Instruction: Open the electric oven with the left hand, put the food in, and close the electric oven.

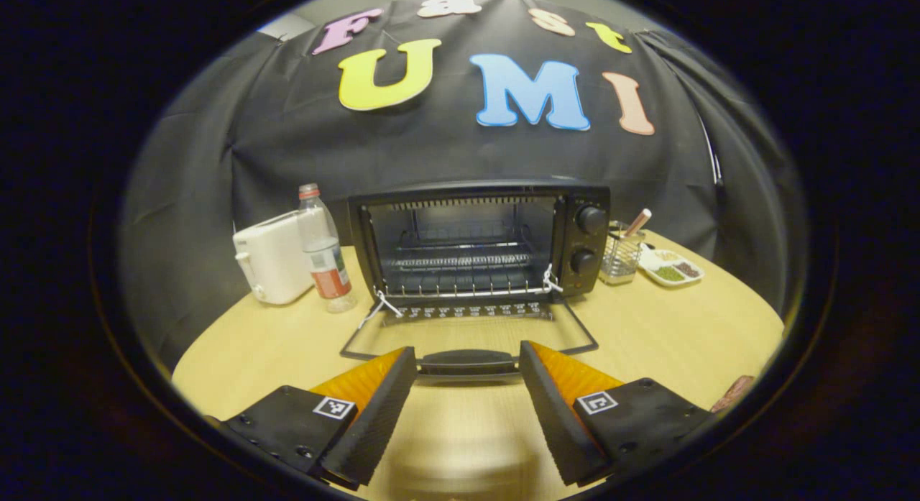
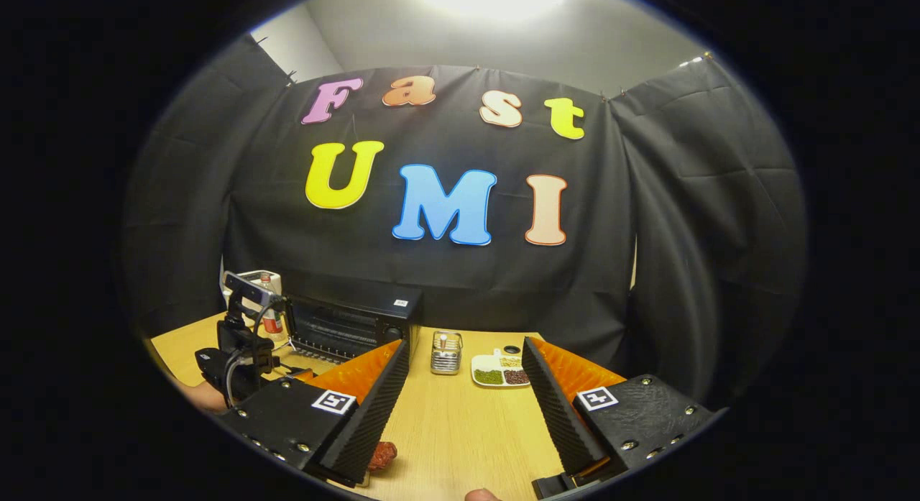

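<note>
**A:** Where's the oven [image 1: 478,242] at right now?

**B:** Sitting on the table [image 1: 675,328], door [image 1: 468,332] folded all the way down flat. You can see the rack inside. The left gripper [image 1: 467,371] is spread wide with nothing in it, and the door handle [image 1: 467,362] sits right between its fingertips. Can't tell if the tips actually touch it, looks like just beside.

**A:** And the food?

**B:** Reddish lump [image 2: 382,456] on the table, peeking out just past the left finger of the right gripper [image 2: 466,364] in the right gripper view. That gripper is wide open too, holding nothing, pointing over bare table. There's a reddish bit at the far right table edge in the left gripper view [image 1: 732,393], probably the same thing, too cut off to say.

**A:** Other stuff around?

**B:** Toaster [image 1: 272,256] and bottle [image 1: 325,253] left of the oven, bottle just in front of the toaster. On the right, a wire holder [image 1: 620,256] and a tray [image 1: 672,269] of beans or something.
</note>
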{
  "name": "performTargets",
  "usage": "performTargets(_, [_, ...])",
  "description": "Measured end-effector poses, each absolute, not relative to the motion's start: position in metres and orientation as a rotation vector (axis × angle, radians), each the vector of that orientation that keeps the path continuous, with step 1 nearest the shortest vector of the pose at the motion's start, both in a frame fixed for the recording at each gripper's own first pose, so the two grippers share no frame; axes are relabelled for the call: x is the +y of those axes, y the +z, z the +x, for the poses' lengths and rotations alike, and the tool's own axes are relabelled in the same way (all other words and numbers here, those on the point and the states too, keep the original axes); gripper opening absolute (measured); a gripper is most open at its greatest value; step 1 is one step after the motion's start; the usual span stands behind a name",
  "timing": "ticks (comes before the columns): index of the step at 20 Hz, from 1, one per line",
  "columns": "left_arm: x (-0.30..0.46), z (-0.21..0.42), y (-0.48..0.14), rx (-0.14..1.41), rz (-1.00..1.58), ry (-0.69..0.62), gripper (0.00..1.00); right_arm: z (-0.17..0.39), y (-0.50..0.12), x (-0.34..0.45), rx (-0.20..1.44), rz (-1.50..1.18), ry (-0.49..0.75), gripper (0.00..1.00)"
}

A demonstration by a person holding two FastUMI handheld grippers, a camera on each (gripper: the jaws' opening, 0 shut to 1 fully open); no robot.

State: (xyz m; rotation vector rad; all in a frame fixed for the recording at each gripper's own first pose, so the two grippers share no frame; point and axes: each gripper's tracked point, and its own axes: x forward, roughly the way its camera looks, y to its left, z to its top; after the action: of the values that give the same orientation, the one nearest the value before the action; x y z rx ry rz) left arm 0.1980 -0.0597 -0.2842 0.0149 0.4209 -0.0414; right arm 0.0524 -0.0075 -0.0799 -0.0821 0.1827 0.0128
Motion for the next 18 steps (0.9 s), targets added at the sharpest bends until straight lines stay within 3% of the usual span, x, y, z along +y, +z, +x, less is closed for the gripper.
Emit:
performTargets(2, [-0.053,0.191,-0.254,0.371,0.000,-0.030,1.00,0.054,-0.085,-0.005,0.200,-0.039,0.037,0.96])
performTargets(4, [-0.049,0.182,-0.224,0.317,-0.009,-0.019,0.91,0.055,-0.091,-0.002,0.216,-0.011,0.058,0.96])
performTargets(5, [-0.047,0.177,-0.211,0.293,-0.012,-0.015,1.00,0.056,-0.095,0.001,0.223,-0.001,0.072,0.96])
performTargets(6, [-0.045,0.172,-0.198,0.272,-0.019,-0.013,0.96,0.056,-0.098,0.005,0.233,0.012,0.093,0.96])
performTargets(10, [-0.036,0.151,-0.156,0.200,-0.049,0.002,1.00,0.057,-0.122,0.014,0.309,0.062,0.150,0.97])
performTargets(13, [-0.029,0.136,-0.130,0.166,-0.064,0.008,0.96,0.056,-0.140,0.023,0.374,0.093,0.182,0.97])
performTargets(14, [-0.027,0.131,-0.120,0.150,-0.068,0.013,0.91,0.057,-0.146,0.026,0.395,0.102,0.197,0.97])
performTargets(15, [-0.024,0.127,-0.109,0.134,-0.072,0.018,1.00,0.056,-0.154,0.030,0.421,0.112,0.214,0.97])
performTargets(18, [-0.023,0.117,-0.088,0.098,-0.078,0.013,0.98,0.051,-0.187,0.043,0.547,0.173,0.267,0.97])
